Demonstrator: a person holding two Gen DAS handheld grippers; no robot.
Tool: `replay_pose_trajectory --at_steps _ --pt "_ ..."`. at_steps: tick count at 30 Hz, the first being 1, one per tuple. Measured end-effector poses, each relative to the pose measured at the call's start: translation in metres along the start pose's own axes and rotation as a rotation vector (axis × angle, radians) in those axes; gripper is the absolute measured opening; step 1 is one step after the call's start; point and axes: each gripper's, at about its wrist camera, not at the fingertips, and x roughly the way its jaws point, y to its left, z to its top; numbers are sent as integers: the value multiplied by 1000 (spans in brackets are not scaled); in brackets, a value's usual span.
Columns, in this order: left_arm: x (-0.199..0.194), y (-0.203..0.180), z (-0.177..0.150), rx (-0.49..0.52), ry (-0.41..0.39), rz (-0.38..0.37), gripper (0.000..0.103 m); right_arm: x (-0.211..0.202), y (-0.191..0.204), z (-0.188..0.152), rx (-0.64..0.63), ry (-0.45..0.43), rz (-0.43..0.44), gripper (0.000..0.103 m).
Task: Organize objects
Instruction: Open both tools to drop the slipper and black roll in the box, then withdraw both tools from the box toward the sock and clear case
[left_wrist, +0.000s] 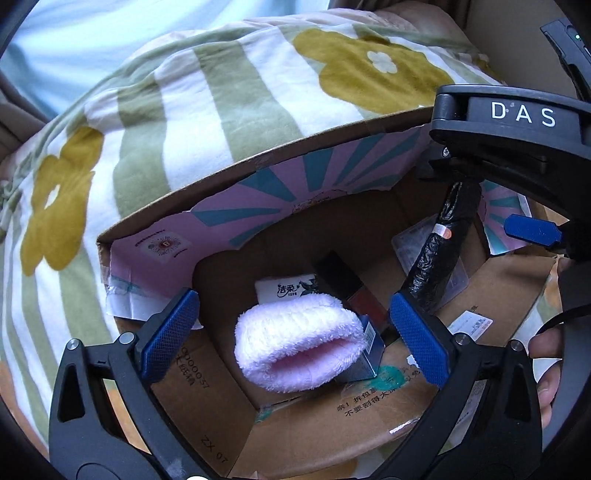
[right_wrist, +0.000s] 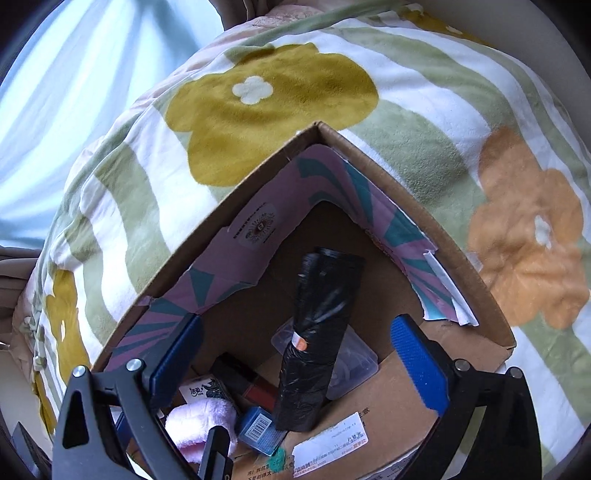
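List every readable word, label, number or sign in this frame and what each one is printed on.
"DAS": on the right gripper, seen from the left wrist view.
"洁柔": on the white tissue pack.
"ZX 07": on the cardboard box flap.
Digits ending "00037": same flap, partly hidden.
"不要割得太深": printed on the box floor; the rest blurred.
Shipping label, barcode on the blue box and round code sticker: too small to read.

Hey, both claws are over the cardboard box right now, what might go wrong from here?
1. The black bag roll leans tilted across the clear plastic case; it may topple onto the small blue box.
2. The open left claw and right claw hang close together in the cardboard box and may bump.
3. The fluffy pink cloth covers smaller items, so a grab could catch those too.
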Motion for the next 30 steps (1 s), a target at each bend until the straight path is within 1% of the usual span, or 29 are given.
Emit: replay_pose_trajectory --at_steps 3,8,11,13,17,22,24,27,30 --pt "0 1 0 -4 8 -14 103 -1 1 0 -9 -4 0 101" --pt "-4 1 0 -14 14 -12 103 -5 4 -1 -24 -6 9 101" --pt "-10 1 0 -15 12 -22 103 -11 7 -1 -45 1 36 101" --pt "-19 0 0 -21 3 -25 103 -17 11 -3 -81 6 46 101" --pt "-43 1 -2 -37 -18 -22 103 -42 19 -6 -161 -11 54 101" --pt "-78 4 -9 -64 -33 1 103 -81 23 -10 -254 -45 70 101" --pt "-94 4 -14 -83 -41 11 103 -99 25 -14 -313 -68 86 101" --pt "-118 5 -25 -107 -56 25 103 -127 31 -22 -421 -109 83 101" --pt "-142 7 -38 -128 -76 25 103 -152 32 -34 -501 -134 108 101"
